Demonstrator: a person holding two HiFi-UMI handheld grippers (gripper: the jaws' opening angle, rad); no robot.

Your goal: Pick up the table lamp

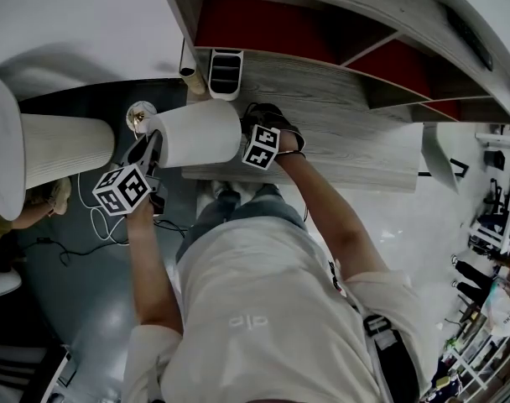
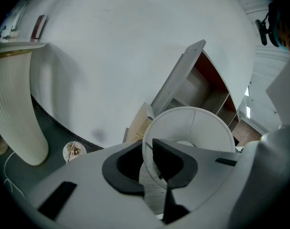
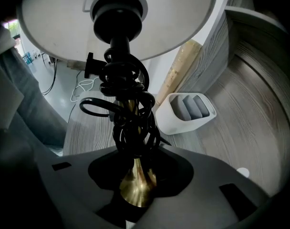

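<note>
My left gripper's (image 2: 147, 167) jaws are pinching narrowly on the rim of the white fabric drum lampshade (image 2: 202, 123). My right gripper's (image 3: 135, 175) jaws are sitting half-closed on the flared brass lamp stem (image 3: 135, 193). The table lamp is lying tilted over the left end of the grey wood-grain table (image 1: 347, 141). I'm worrying that the thin shade may buckle (or the black coiled cord (image 3: 128, 113) may snag) as I lift.

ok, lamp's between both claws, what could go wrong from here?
1. The left claw pinches only the thin lampshade rim; a lift could dent or twist it.
2. The right claw straddles the smooth, flared brass stem; whether its pads bite isn't clear, so it may slip.
3. The black cord coiled loosely round the stem could snag or unwind.
</note>
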